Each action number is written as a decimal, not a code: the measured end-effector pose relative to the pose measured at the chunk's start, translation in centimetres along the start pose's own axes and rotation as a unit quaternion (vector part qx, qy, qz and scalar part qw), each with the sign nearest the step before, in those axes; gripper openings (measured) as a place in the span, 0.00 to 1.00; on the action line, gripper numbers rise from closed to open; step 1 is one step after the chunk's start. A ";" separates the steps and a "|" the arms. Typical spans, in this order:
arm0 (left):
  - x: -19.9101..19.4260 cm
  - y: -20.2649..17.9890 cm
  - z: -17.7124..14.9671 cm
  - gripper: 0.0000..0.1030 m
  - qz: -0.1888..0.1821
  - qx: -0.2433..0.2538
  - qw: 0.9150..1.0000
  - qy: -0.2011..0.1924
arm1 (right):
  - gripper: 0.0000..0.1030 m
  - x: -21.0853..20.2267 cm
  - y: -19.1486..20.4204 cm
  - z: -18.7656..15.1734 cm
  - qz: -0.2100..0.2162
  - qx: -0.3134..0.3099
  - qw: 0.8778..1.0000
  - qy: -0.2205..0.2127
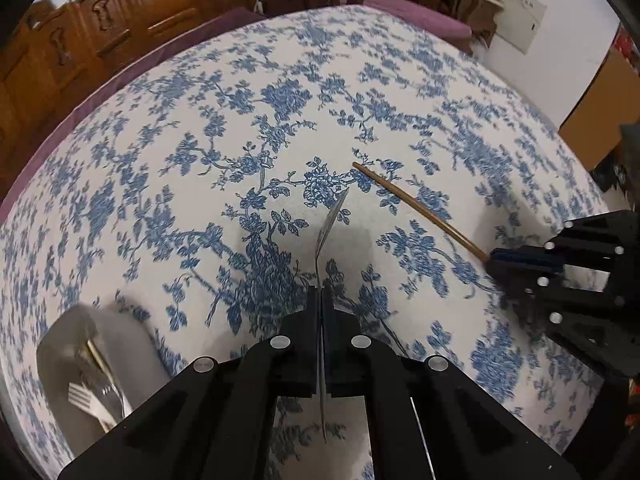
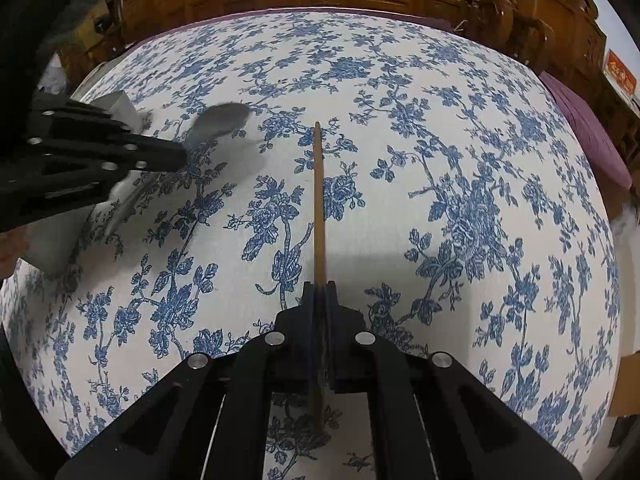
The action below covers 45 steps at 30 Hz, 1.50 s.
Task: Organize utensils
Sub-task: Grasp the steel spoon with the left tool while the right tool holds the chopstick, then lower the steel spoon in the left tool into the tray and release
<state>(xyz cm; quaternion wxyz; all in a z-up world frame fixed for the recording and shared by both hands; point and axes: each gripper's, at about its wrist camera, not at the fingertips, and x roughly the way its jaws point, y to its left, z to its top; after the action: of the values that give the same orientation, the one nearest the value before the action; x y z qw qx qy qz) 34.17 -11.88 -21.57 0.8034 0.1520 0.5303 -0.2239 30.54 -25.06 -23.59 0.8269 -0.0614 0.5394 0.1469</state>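
Currently the left gripper (image 1: 321,280) has its jaws closed on a flat silver metal spoon (image 1: 331,224), clamped edge-on by the handle so the bowl juts forward above the worktop's white tablecloth with blue flower print (image 1: 168,168). From the right wrist view the same spoon (image 2: 218,120) shows its grey bowl sticking out past the black left gripper (image 2: 176,156). The right gripper (image 2: 320,286) has its jaws closed on a thin brown wooden chopstick (image 2: 318,200), which points straight ahead over the cloth; in the left view it (image 1: 416,208) slants out of the right gripper (image 1: 494,258). Low at the left stands a pale grey container (image 1: 132,344) holding a silver fork (image 1: 86,400) and other cutlery.
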 end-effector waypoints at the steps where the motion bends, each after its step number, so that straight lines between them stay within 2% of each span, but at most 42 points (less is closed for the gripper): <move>1: -0.5 0.0 -0.2 0.01 0.001 -0.003 1.000 -0.005 | 0.06 -0.1 0.0 -0.1 0.001 0.003 1.000 0.001; 12: -5.4 -0.2 -2.2 0.01 0.000 -0.025 0.999 -0.045 | 0.06 -2.6 0.1 -1.0 0.018 0.038 0.999 -0.022; 25: -10.4 1.5 -4.3 0.01 0.018 -0.049 0.995 -0.080 | 0.06 -7.1 3.3 0.0 0.022 0.016 0.998 -0.061; 34: -12.4 3.8 -6.1 0.01 0.032 -0.079 0.992 -0.095 | 0.06 -9.3 6.6 0.8 0.031 -0.010 0.996 -0.079; 45: -12.8 7.7 -9.1 0.01 0.042 -0.122 0.987 -0.097 | 0.06 -9.6 10.6 1.8 0.042 -0.034 0.995 -0.082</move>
<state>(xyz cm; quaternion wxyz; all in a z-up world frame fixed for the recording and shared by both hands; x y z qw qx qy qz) 26.70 1.63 -13.27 0.8720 0.0526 0.4668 -0.1377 25.27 -16.26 -13.49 0.8589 -0.0550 0.4665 0.2041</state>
